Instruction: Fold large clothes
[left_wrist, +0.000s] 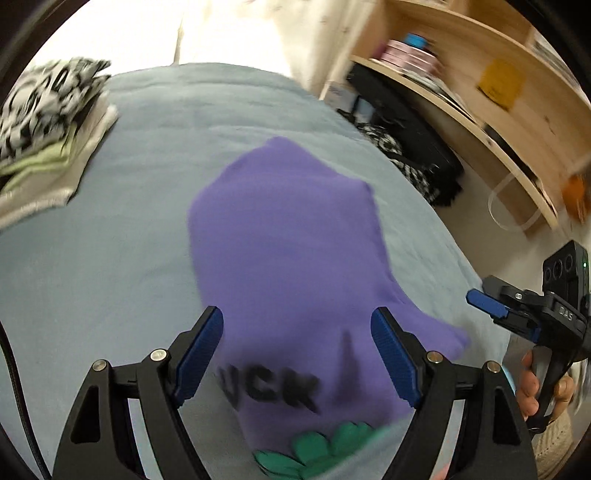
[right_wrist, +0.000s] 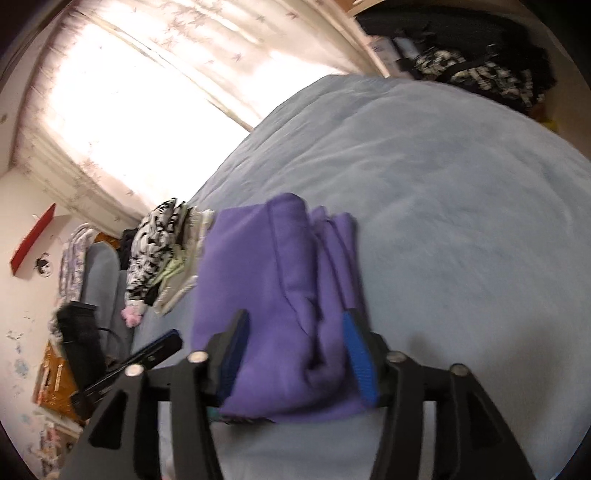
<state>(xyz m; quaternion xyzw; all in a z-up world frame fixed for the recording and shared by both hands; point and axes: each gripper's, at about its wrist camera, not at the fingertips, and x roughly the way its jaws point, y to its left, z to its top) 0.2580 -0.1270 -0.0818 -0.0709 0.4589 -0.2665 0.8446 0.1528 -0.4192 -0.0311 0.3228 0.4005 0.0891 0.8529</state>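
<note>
Purple garment (left_wrist: 288, 236) folded on blue bedspread (left_wrist: 110, 258), left tool (left_wrist: 297, 358) wide, right tool (right_wrist: 295, 365) parted, empty.

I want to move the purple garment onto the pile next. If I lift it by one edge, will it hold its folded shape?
Probably not. The purple garment looks soft and floppy: its layers lie in loose ridges on the bed. Lifted by one edge, the fold would likely fall open. It seems thick, fleece-like, so it should not slip much between the pads.

Garment (left_wrist: 280, 236) on bed (left_wrist: 110, 258) — stack (left_wrist: 48, 122) left
</note>
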